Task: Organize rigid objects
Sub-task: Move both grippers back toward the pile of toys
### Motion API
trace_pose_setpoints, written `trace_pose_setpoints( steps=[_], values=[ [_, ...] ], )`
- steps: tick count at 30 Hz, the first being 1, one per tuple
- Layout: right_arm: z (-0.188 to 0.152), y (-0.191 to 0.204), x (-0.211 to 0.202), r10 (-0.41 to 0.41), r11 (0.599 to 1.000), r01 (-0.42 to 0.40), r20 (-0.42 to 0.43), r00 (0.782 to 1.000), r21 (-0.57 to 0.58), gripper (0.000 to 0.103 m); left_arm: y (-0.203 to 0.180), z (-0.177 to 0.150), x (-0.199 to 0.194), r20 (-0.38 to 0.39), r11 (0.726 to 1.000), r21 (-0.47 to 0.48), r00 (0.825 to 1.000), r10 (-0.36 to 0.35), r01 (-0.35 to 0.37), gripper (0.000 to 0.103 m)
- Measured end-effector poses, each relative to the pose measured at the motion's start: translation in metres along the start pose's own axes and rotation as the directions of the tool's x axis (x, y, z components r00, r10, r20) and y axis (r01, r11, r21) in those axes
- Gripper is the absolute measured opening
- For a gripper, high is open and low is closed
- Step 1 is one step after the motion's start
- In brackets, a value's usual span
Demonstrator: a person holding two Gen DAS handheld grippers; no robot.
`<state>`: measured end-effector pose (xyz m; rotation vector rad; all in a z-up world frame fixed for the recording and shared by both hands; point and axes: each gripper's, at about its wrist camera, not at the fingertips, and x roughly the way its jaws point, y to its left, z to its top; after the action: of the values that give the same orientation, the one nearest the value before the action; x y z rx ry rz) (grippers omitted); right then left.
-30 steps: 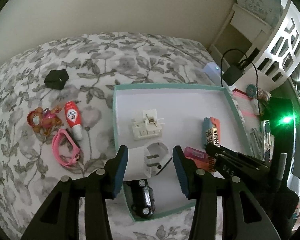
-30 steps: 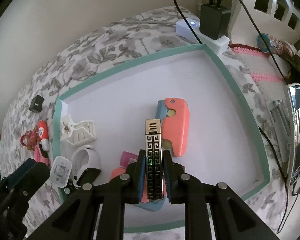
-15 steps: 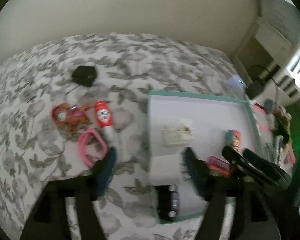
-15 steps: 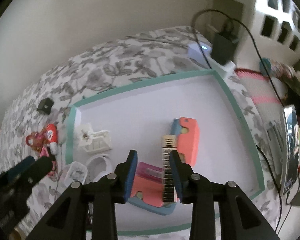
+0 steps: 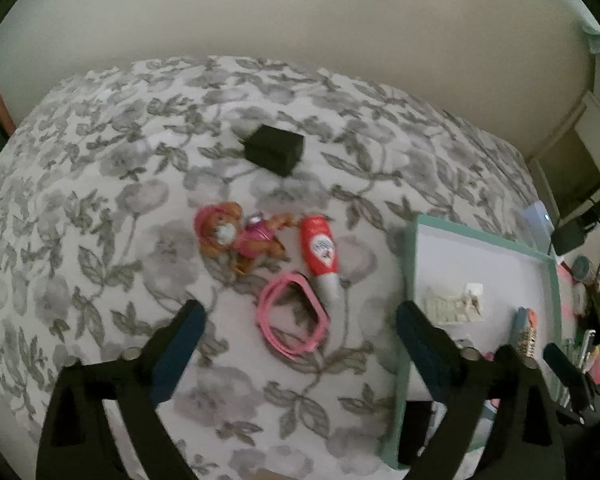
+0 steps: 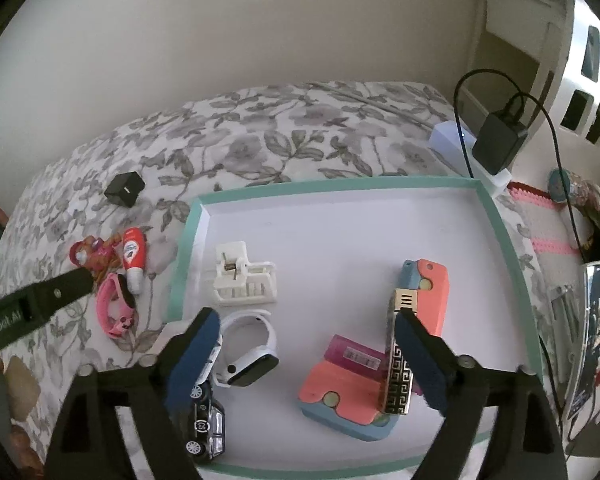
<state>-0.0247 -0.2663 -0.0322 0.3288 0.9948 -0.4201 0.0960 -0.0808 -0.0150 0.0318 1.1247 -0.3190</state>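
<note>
A white tray with a teal rim [image 6: 504, 240] lies on the floral bedspread and holds a white clip [image 6: 244, 278], a white watch [image 6: 252, 354], a black toy car [image 6: 206, 424], two coral-and-blue cases [image 6: 430, 292] and a patterned lighter [image 6: 398, 356]. My right gripper [image 6: 306, 354] is open and empty above the tray, the lighter beside its right finger. My left gripper [image 5: 298, 338] is open and empty over the bedspread, above a pink band [image 5: 292, 322]. A red tube [image 5: 320, 258], a toy figure [image 5: 240, 238] and a black cube [image 5: 276, 150] lie beyond it.
The tray [image 5: 410, 264] shows at the right of the left wrist view. A black charger with cable [image 6: 498, 144] sits on a white block past the tray's far right corner. A phone [image 6: 588, 336] and clutter lie off the bed's right edge. A wall stands behind.
My right gripper has let go of the lighter, opened wide and pulled back. My left gripper has opened and swung left from the tray to above the pink band.
</note>
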Motion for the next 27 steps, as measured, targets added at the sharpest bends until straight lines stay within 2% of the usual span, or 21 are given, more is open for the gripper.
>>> trace_pose_setpoints(
  steps=[5, 9, 13, 18, 24, 26, 27],
  values=[
    [0.0, 0.006, 0.0, 0.007, 1.0, -0.007, 0.008, 1.0, -0.013, 0.1, 0.02, 0.009, -0.001, 0.026, 0.999, -0.038, 1.0, -0.005, 0.006, 0.097],
    [0.003, 0.018, -0.002, 0.029, 0.999, -0.028, 0.025, 0.999, -0.035, 0.102, 0.05, 0.018, -0.001, 0.039, 0.994, -0.107, 0.999, -0.013, 0.017, 0.097],
    [0.009, 0.042, -0.005, 0.078, 0.995, -0.075, 0.047, 0.996, -0.064, 0.102, 0.085, 0.026, -0.003, 0.046, 0.985, -0.171, 0.999, -0.003, 0.011, 0.097],
    [0.014, 0.082, -0.004, 0.121, 0.985, -0.114, 0.053, 0.991, -0.129, 0.102, 0.116, 0.029, 0.0, 0.026, 0.978, -0.205, 0.999, 0.042, -0.036, 0.097],
    [0.022, 0.124, 0.011, 0.178, 0.971, -0.172, 0.021, 0.984, -0.167, 0.101, 0.135, 0.031, 0.01, -0.007, 0.963, -0.271, 1.0, -0.014, 0.011, 0.097],
    [0.026, 0.133, 0.018, 0.186, 0.969, -0.182, 0.01, 0.982, -0.17, 0.097, 0.134, 0.033, 0.016, -0.021, 0.96, -0.279, 0.999, -0.038, 0.031, 0.097],
    [0.028, 0.137, 0.023, 0.183, 0.968, -0.18, 0.002, 0.983, -0.176, 0.092, 0.133, 0.035, 0.02, -0.027, 0.958, -0.284, 0.998, -0.052, 0.042, 0.097]
  ],
)
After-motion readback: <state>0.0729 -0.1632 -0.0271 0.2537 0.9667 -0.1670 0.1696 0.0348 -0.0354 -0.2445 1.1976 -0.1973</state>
